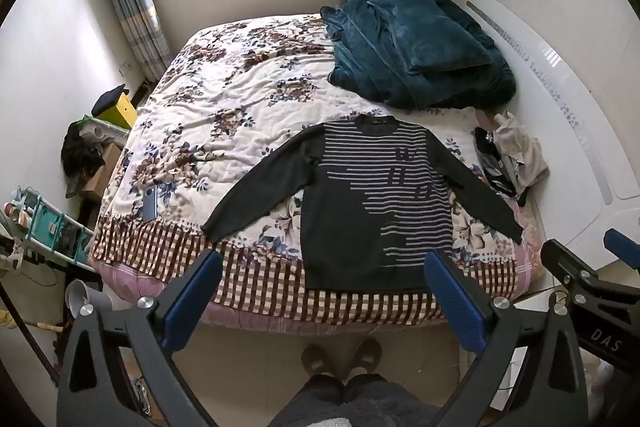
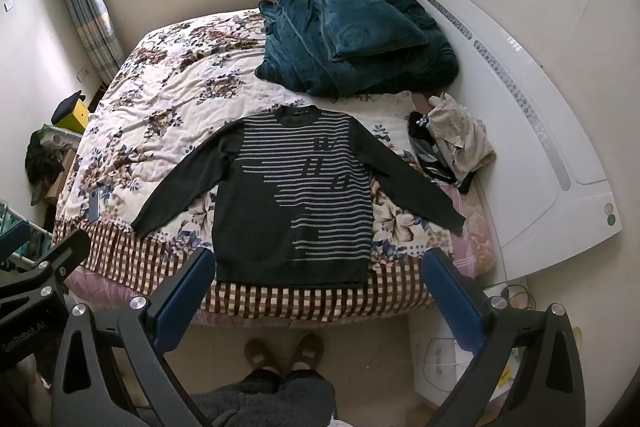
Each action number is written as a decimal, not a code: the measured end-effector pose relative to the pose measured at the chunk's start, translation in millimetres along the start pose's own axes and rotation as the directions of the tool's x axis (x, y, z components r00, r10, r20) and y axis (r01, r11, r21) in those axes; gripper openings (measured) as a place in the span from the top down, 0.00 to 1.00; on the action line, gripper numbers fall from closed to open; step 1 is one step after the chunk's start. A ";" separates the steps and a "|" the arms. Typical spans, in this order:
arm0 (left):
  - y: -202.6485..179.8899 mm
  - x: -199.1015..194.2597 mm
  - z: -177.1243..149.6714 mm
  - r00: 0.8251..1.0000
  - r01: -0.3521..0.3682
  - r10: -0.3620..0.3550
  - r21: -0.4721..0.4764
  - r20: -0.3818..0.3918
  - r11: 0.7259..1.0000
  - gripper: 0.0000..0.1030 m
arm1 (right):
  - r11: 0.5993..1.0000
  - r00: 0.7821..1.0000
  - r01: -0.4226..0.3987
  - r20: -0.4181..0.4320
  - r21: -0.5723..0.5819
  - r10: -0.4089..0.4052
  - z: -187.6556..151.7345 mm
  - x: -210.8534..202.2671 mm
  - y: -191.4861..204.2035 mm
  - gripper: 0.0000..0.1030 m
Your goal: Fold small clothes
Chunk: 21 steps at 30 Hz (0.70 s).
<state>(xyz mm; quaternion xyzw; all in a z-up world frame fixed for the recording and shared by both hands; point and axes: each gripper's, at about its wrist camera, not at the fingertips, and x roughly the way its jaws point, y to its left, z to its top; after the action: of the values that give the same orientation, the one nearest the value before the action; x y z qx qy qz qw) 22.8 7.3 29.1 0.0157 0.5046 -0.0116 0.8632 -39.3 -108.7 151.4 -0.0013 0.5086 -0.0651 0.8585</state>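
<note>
A dark sweater with grey stripes (image 1: 372, 199) lies flat, face up, on the floral bedspread (image 1: 224, 107), sleeves spread to both sides, hem near the bed's front edge. It also shows in the right wrist view (image 2: 296, 195). My left gripper (image 1: 322, 267) is open and empty, held above the floor in front of the bed, short of the hem. My right gripper (image 2: 318, 267) is open and empty, at the same height, to the right of the left one. Part of the right gripper shows at the left wrist view's right edge (image 1: 580, 279).
A pile of small clothes (image 2: 452, 143) lies on the bed's right side by the white headboard (image 2: 520, 99). A folded teal blanket and pillow (image 2: 356, 39) sit at the back. A phone (image 1: 151, 203) lies at the left. The person's slippered feet (image 2: 284, 351) stand on the floor.
</note>
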 end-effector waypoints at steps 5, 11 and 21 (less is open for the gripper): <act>-1.5 -1.0 1.2 1.000 -0.001 0.001 0.000 0.005 1.000 0.00 | 1.000 1.000 -0.004 0.000 0.002 0.004 -0.1 -0.9 -0.5 0.00; -4.6 -1.5 4.4 1.000 0.000 0.000 0.000 0.006 1.000 0.00 | 1.000 1.000 -0.005 0.002 0.000 0.005 0.0 -3.1 -3.3 0.00; -9.2 -5.9 8.5 1.000 0.000 0.000 0.003 0.019 1.000 0.00 | 1.000 1.000 -0.007 0.000 0.007 0.007 0.5 -7.1 -2.5 0.00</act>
<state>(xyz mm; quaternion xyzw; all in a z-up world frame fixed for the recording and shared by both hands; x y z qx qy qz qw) 27.0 -2.2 38.3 0.0168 0.4962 -0.0125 0.8680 -42.5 -110.4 158.0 0.0036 0.5085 -0.0639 0.8587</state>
